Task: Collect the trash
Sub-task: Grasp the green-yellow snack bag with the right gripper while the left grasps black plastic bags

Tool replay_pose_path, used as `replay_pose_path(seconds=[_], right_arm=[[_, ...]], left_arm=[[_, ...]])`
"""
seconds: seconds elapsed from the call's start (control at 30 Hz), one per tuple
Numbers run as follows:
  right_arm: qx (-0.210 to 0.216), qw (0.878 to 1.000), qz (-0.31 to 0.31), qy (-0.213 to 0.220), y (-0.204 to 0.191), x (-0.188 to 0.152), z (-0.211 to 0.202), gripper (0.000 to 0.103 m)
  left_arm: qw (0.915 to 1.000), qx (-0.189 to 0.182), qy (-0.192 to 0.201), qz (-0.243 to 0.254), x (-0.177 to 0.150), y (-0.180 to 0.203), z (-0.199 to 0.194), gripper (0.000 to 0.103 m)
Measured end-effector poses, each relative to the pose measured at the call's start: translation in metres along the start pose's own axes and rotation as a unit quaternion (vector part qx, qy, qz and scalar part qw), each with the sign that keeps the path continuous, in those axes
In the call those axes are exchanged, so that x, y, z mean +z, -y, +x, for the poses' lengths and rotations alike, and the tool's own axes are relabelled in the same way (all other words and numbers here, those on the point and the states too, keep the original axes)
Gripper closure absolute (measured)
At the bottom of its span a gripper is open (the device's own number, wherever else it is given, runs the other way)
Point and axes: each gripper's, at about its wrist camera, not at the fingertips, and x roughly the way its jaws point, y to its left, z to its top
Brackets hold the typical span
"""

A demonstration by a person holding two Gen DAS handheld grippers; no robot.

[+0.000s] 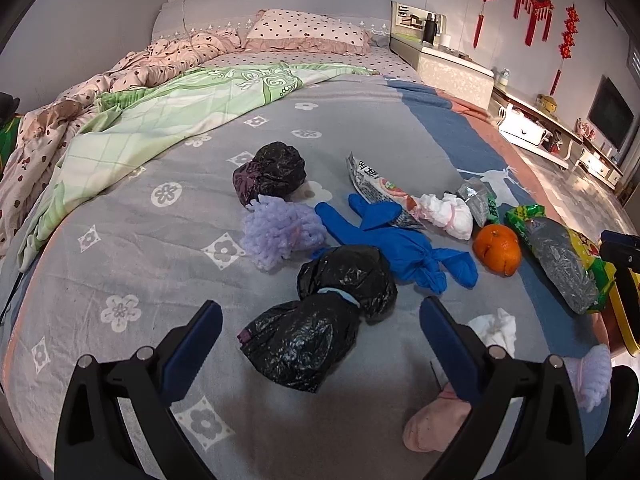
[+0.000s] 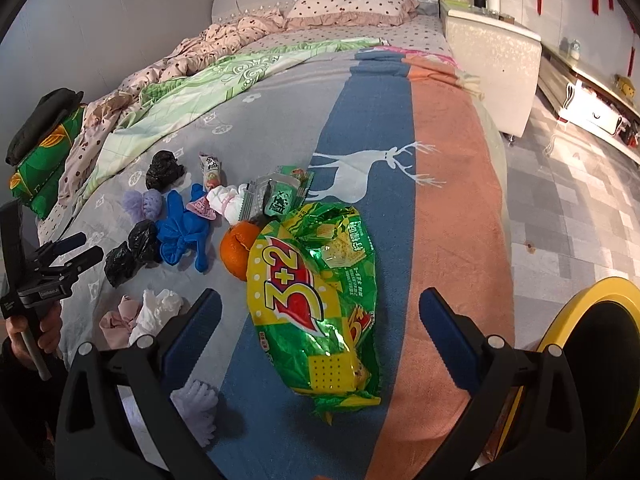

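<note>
Trash lies scattered on the bed. In the left wrist view my left gripper [image 1: 320, 332] is open, with a tied black plastic bag [image 1: 320, 320] lying between its fingers. Behind it lie a blue glove [image 1: 396, 244], a purple fluffy sock [image 1: 280, 228], another black bag [image 1: 272, 174], a snack wrapper [image 1: 380, 188], white tissue [image 1: 448, 214] and an orange [image 1: 498, 250]. In the right wrist view my right gripper [image 2: 320, 332] is open above a green and yellow biscuit bag [image 2: 316, 300]. The left gripper shows there at the left edge [image 2: 72, 252].
A yellow-rimmed bin [image 2: 592, 328] stands on the floor by the bed's right side. A pink sock [image 1: 436, 424] and crumpled tissue [image 1: 496, 328] lie near the bed's front edge. Quilts [image 1: 168, 104] and a pillow [image 1: 308, 28] fill the far end. A nightstand [image 2: 492, 52] stands at the right.
</note>
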Motion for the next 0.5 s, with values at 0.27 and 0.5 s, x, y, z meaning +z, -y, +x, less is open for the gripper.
replay_pose_path(seconds=[0.27,0.5], right_arm=[[0.036,0.998,0.028,-0.041,0.01,-0.003,0.028,0.022],[0.04,0.997,0.043,-0.05,0.013,-0.008,0.037,0.04]], left_arm=[[0.9996,-0.017,-0.017,0.012,-0.001,-0.005,0.027,0.014],[0.9985,-0.022,-0.028,0.041,-0.006,0.008,0.043,0.043]])
